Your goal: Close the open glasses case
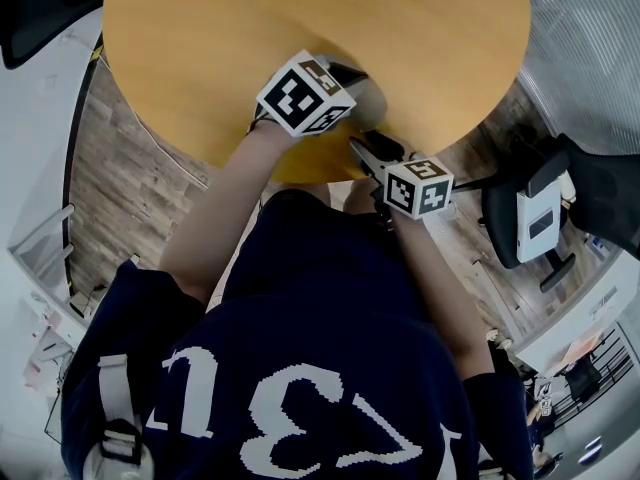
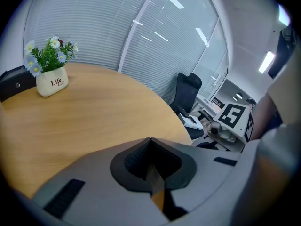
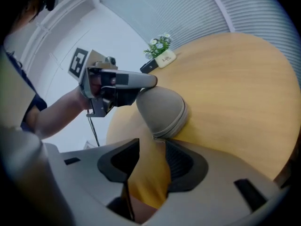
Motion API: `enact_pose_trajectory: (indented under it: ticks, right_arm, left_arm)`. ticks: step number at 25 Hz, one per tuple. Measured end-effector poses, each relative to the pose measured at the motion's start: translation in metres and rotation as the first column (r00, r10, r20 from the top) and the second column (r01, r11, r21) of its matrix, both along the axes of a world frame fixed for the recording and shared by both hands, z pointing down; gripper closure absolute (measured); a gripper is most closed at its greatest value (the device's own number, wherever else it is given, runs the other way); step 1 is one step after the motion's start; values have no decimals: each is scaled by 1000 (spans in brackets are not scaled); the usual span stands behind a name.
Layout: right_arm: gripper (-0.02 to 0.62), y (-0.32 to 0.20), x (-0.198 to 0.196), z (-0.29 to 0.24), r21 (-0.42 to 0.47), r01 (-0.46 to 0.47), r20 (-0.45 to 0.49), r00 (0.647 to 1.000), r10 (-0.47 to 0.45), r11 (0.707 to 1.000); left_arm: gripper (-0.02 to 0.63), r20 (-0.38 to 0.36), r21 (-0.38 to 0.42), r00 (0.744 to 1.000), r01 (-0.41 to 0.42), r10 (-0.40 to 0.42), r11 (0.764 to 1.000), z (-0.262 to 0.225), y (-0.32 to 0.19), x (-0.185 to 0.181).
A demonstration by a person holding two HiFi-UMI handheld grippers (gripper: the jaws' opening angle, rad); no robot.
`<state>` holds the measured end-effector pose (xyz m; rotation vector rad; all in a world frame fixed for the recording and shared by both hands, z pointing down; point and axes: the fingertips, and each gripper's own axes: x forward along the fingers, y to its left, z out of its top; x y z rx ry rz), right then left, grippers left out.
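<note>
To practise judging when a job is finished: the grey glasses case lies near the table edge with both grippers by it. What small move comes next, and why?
Probably draw the right gripper back from the glasses case: its fingers stand apart, gripping nothing, and the case's halves look closed along the seam. The shut left gripper seems to press its top.

The glasses case (image 3: 162, 111) is a grey, rounded fabric shell with a zip seam running round its side. Its two halves lie together, lid down. It rests flat on the round wooden table (image 3: 235, 88), near the edge.
</note>
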<state>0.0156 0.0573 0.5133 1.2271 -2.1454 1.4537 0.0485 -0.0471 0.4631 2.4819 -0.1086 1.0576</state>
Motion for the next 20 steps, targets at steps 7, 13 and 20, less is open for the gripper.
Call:
enact_pose_trajectory:
  ticks: [7, 13, 20]
  right_arm:
    - [446, -8, 3, 0, -101, -176, 82, 979, 185, 979]
    - [494, -18, 21, -16, -79, -272, 204, 937, 283, 959]
    - [492, -42, 63, -11, 7, -298, 136, 946, 294, 955]
  left_arm:
    - [592, 15, 21, 1000, 15, -15, 1000, 0, -3, -1]
    - [592, -10, 22, 1000, -7, 8, 1000, -12, -10, 0]
    - [592, -5, 44, 1000, -27, 27, 999, -11, -5, 16]
